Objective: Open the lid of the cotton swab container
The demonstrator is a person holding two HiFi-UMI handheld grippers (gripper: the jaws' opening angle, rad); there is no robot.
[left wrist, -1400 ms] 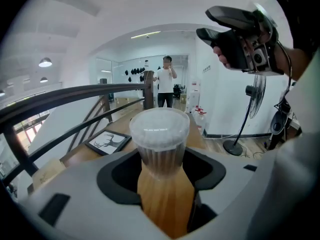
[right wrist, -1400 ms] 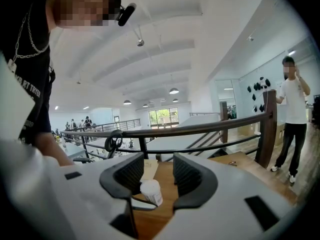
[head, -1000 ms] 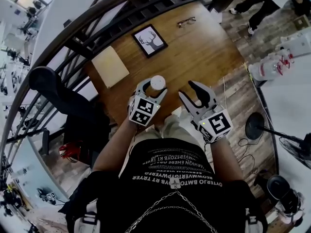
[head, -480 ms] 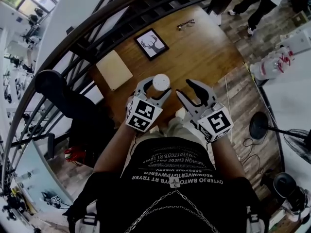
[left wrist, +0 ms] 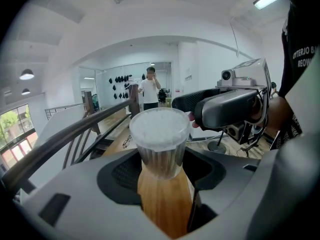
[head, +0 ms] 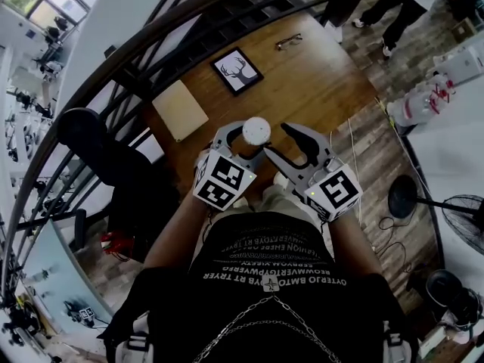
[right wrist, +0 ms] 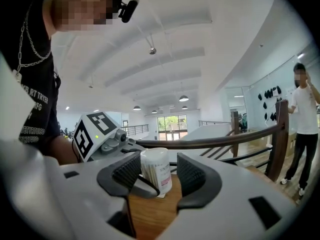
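Right now the cotton swab container (head: 256,131) stands upright on the wooden table (head: 318,82), near the table's edge closest to the person, with its white lid (left wrist: 159,129) still on. The left gripper (head: 243,142) reaches in from about 7 o'clock of the container and has its jaws spread wide around the clear body. In the left gripper view the container fills the gap between the two dark pads. They seem to press on its sides, though the contact itself is hard to make out from that angle. In the right gripper view one of the left gripper's fingers curves round the container's base.

The right gripper (head: 281,144) comes in from about 4 o'clock, just beside the container. Its jaws are opening. The container shows between them in the right gripper view (further off, beyond the pads), and neither pad touches it. In the head view its upper finger ends just beside the lid, at about 3 o'clock.

Elsewhere on the table, taken from the container, a framed deer picture (head: 234,64) lies at 11 o'clock, a pale board (head: 180,110) at 10 o'clock and a pair of glasses (head: 290,34) at 1 o'clock near the far edge, all well apart from it. A dark railing (head: 151,29) curves past the table's far side.
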